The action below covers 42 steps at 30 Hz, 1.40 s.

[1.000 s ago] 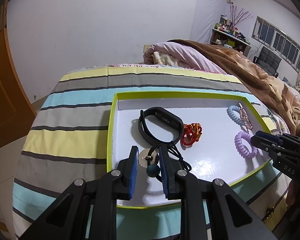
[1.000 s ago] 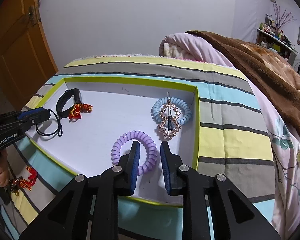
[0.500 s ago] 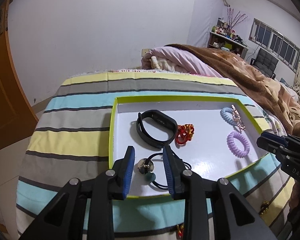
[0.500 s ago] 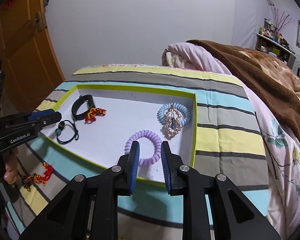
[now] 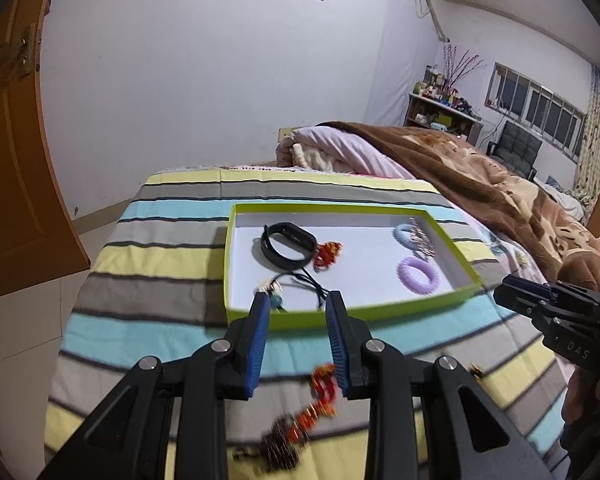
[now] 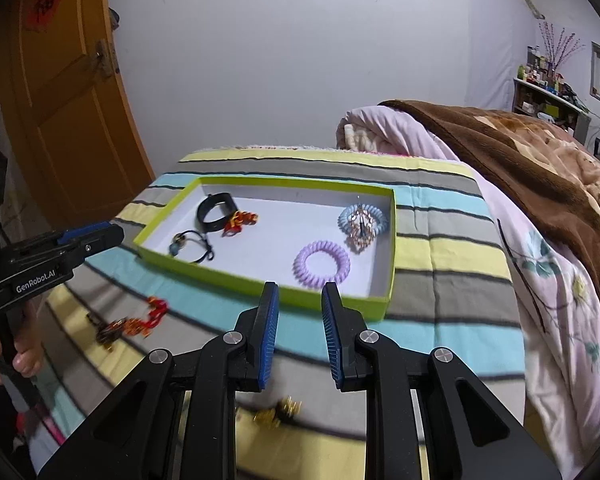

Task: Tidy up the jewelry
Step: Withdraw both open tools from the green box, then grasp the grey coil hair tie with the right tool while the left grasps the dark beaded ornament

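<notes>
I am pulling both grippers back from the green-rimmed tray (image 6: 342, 303); the left gripper (image 5: 297, 314) is hanging open and empty, the right gripper (image 6: 299, 303) likewise, so the red-and-gold tassel piece (image 6: 130, 322) lying on the striped blanket (image 6: 452, 256) is probably next.

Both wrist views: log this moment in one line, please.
left gripper: open, empty | right gripper: open, empty | green-rimmed white tray: black wristband, purple coil tie inside | red-gold beaded piece: on striped blanket

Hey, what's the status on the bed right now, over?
Left tool open, empty; right tool open, empty. Five pieces lie in the tray. Red-and-gold charm and a small gold piece lie outside on the blanket. Nothing in the way.
</notes>
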Available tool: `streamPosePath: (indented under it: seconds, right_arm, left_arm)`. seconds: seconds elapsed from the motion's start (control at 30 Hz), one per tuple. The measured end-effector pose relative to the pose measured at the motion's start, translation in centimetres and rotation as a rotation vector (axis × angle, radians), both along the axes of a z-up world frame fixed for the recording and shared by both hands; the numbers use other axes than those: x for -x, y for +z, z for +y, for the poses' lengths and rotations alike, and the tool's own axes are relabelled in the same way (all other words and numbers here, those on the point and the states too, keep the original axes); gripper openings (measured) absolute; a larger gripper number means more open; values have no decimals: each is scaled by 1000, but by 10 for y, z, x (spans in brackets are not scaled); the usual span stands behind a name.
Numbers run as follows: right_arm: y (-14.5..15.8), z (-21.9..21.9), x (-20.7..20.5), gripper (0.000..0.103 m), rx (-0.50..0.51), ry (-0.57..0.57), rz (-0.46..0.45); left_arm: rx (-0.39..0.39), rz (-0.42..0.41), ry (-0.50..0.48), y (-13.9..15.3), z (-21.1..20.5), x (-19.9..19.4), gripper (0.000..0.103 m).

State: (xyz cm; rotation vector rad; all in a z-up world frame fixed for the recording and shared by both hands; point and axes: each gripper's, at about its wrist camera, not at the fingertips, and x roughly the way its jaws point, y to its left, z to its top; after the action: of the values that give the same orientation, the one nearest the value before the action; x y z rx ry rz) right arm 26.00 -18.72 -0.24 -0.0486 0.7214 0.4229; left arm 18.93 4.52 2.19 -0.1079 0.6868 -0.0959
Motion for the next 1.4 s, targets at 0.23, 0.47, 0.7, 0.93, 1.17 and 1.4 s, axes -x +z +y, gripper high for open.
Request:
streamPosePath:
  seconds: [0.23,0.47,0.7,0.93,1.17,1.4]
  right_arm:
    - [2,-11,42,23,-18,-16,10]
    - [6,-21,82,23,-53,-19,6]
    - [2,-24,106,23,-68,-13,18]
    - [-4,-25,115,23,-76,-13,37]
    - [-7,-20,113,23,-76,-6,44]
    - [-15,-15,105,23,-97,5,68]
  left_arm:
    - [-10,-36,-15,8,-9,44,30]
    - [-6,-62,-16,11,-12,85,30]
    - [3,-63,-20,9,-11,113,30]
    - [7,-28,11,-3,-1,123,30]
    - [10,-14,16,-8,4,119,30]
    - [-5,7,22,-17,7,109,30]
